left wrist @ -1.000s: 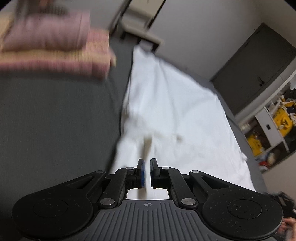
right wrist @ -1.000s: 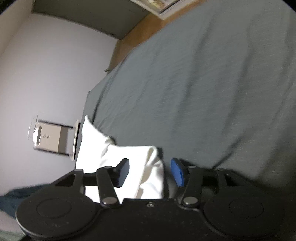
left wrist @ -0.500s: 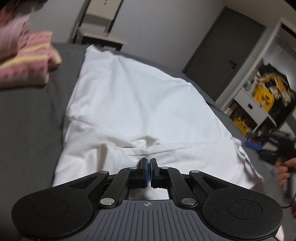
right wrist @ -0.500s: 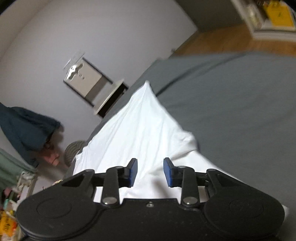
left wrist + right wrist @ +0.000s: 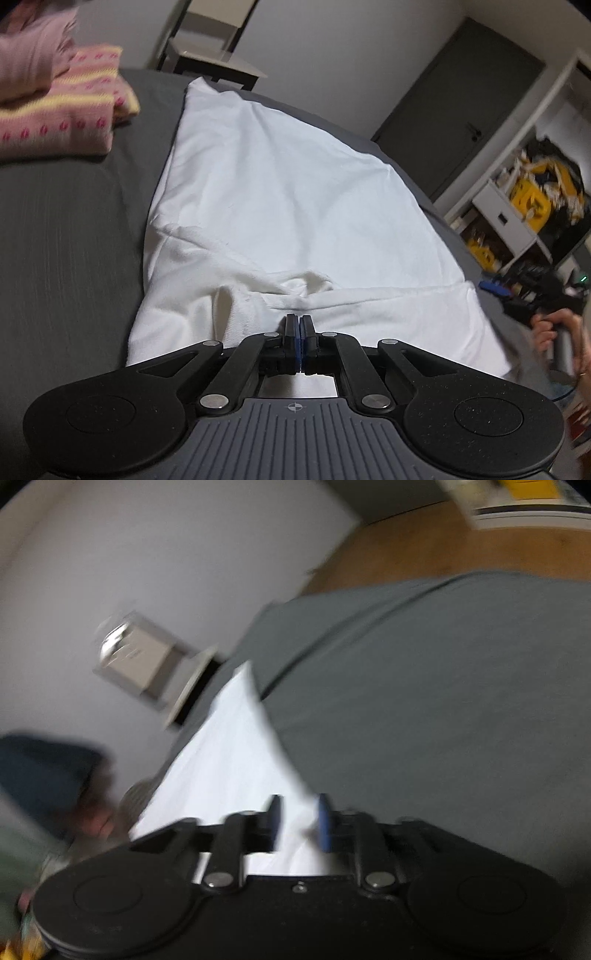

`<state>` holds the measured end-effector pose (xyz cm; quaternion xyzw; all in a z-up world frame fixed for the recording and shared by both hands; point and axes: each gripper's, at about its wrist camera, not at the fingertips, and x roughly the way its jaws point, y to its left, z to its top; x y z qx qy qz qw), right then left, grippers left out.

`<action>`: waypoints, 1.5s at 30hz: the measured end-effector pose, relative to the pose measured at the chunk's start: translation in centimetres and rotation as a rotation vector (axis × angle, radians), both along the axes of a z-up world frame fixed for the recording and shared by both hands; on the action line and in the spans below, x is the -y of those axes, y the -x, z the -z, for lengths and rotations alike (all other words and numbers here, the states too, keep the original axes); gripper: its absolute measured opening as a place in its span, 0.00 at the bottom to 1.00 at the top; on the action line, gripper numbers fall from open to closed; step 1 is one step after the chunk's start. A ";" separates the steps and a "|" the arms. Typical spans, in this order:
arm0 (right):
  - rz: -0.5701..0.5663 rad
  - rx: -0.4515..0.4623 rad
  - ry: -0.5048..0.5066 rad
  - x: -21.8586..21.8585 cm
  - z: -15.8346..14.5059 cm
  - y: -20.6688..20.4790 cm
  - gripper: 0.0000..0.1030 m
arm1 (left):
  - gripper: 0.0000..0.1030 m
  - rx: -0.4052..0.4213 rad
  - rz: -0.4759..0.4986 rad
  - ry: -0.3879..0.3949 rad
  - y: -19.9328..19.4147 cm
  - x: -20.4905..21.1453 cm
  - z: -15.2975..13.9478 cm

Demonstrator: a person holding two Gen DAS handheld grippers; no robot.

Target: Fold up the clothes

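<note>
White shirt (image 5: pixel 280 192) spread flat on the grey bed (image 5: pixel 62 236), collar end nearest the left gripper (image 5: pixel 299 332), hem end running away toward the small table (image 5: pixel 218 62) by the wall. Left gripper clenched, pads pressed together at the near edge of the shirt just below the collar; apparently pinching fabric there, though the cloth between the pads is hidden. Half a second back, much the same pinch, with the shirt a little further off; a second back, pads slightly parted over the cloth. So: grip closed on the shirt's near edge within the last second. Right gripper (image 5: pixel 298 821) released, jaws apart, straddling the shirt's edge at its far side from the left gripper, picture blurred with motion. A second back, wider apart at a bunched corner; since then narrowed and swung round. Probably about to take a matching hold for a fold. Pink folded stack (image 5: pixel 55 110) left of the shirt.
</note>
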<state>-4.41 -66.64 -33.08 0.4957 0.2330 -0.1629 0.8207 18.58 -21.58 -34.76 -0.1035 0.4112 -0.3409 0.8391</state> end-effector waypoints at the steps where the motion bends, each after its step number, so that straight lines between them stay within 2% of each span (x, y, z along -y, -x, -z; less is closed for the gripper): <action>1: -0.024 -0.002 -0.026 -0.4 0.6 0.1 0.33 | 0.03 0.008 0.004 -0.009 0.1 0.1 -0.1; 2: -0.031 -0.019 -0.050 -0.6 1.4 0.3 0.28 | 0.03 0.016 0.008 -0.018 0.1 0.2 -0.2; 3: -0.013 -0.038 -0.064 -0.7 2.3 0.9 0.19 | 0.03 0.022 0.012 -0.027 0.2 0.3 -0.3; 4: 0.014 -0.055 -0.075 -0.6 2.9 1.6 0.01 | 0.03 0.015 0.009 -0.021 0.2 0.0 -0.3; 5: 0.042 -0.063 -0.083 -0.6 3.2 2.6 0.00 | 0.03 0.007 0.007 -0.015 0.2 -0.3 -0.4; 7: 0.086 -0.108 -0.026 -0.9 2.7 3.7 0.04 | 0.03 -0.009 0.001 -0.004 0.3 -0.8 -0.4; 9: 0.066 -0.116 0.052 -2.4 1.3 5.4 0.28 | 0.03 -0.046 -0.013 0.008 0.2 -1.3 -0.6; 10: 0.038 -0.090 0.067 -3.3 0.7 6.1 0.45 | 0.03 -0.065 -0.022 0.013 0.3 -1.5 -0.7; 11: 0.005 -0.052 0.070 -4.3 0.3 6.8 0.51 | 0.03 -0.077 -0.036 0.001 0.5 -1.6 -0.9; 12: -0.029 -0.027 0.061 -5.0 0.3 7.3 0.51 | 0.03 -0.076 -0.038 -0.012 0.8 -1.7 -1.1; 13: -0.042 -0.043 0.040 -5.4 0.8 7.6 0.51 | 0.04 -0.067 -0.028 -0.031 1.2 -1.7 -1.4; 14: -0.044 -0.079 0.015 -5.6 1.4 8.0 0.47 | 0.04 -0.053 -0.018 -0.052 1.7 -1.6 -1.7; 15: -0.028 -0.100 0.003 -5.6 1.8 8.5 0.38 | 0.04 -0.039 -0.009 -0.074 2.1 -1.6 -1.9; 17: 0.024 -0.161 0.009 -5.6 1.8 9.8 0.06 | 0.04 -0.018 -0.004 -0.121 2.7 -1.6 -2.7; 18: 0.051 -0.217 0.038 -5.7 1.0 10.2 0.05 | 0.04 -0.015 -0.016 -0.134 2.7 -1.8 -3.2; 19: 0.078 -0.268 0.071 -6.0 0.0 10.4 0.09 | 0.04 -0.011 -0.027 -0.145 2.8 -2.0 -3.8; 20: 0.091 -0.301 0.100 -6.5 -1.4 10.7 0.25 | 0.04 -0.001 -0.040 -0.136 2.9 -2.5 -4.5; 21: 0.086 -0.298 0.121 -7.1 -3.0 11.3 0.33 | 0.04 0.010 -0.052 -0.127 3.0 -2.9 -5.2; 23: 0.047 -0.271 0.184 -8.6 -6.7 12.1 0.39 | 0.04 0.051 -0.045 -0.096 3.0 -3.5 -6.7; 25: -0.030 -0.264 0.299 -10.7 -11.3 11.9 0.47 | 0.04 0.111 -0.015 -0.077 3.5 -4.1 -8.3; 26: -0.067 -0.266 0.362 -11.8 -13.4 11.6 0.53 | 0.04 0.157 0.019 -0.070 4.3 -4.3 -9.0; 29: -0.159 -0.266 0.546 -15.8 -19.1 9.6 0.61 | 0.04 0.297 0.122 -0.050 6.7 -5.0 -10.9; 32: -0.244 -0.278 0.646 -16.7 -23.5 5.6 0.70 | 0.04 0.427 0.270 -0.045 9.8 -5.6 -11.8; 33: -0.290 -0.295 0.683 -17.4 -24.5 5.1 0.73 | 0.04 0.472 0.320 -0.061 10.8 -5.6 -12.0; 34: -0.345 -0.332 0.730 -18.3 -24.8 4.6 0.80 | 0.04 0.515 0.371 -0.077 11.8 -5.7 -12.2; 36: -0.489 -0.443 0.859 -20.6 -23.8 4.0 0.84 | 0.04 0.566 0.468 -0.108 13.9 -5.6 -12.4; 38: -0.681 -0.570 1.048 -23.7 -20.7 4.2 0.84 | 0.14 0.587 0.568 -0.151 15.9 -5.3 -12.2; 39: -0.796 -0.599 1.151 -25.1 -18.8 4.6 0.84 | 0.32 0.598 0.616 -0.171 16.9 -5.2 -12.1; 40: -0.920 -0.610 1.251 -26.5 -16.8 4.9 0.84 | 0.60 0.619 0.631 -0.184 17.8 -5.1 -11.8; 42: -1.156 -0.602 1.448 -28.7 -13.1 6.4 0.84 | 0.90 0.663 0.661 -0.211 19.7 -4.7 -11.4; 44: -1.325 -0.511 1.644 -29.7 -10.1 7.2 0.83 | 0.92 0.763 0.707 -0.279 21.9 -3.9 -11.0; 45: -1.377 -0.470 1.708 -30.1 -9.0 7.2 0.82 | 0.92 0.797 0.739 -0.349 22.7 -3.1 -10.7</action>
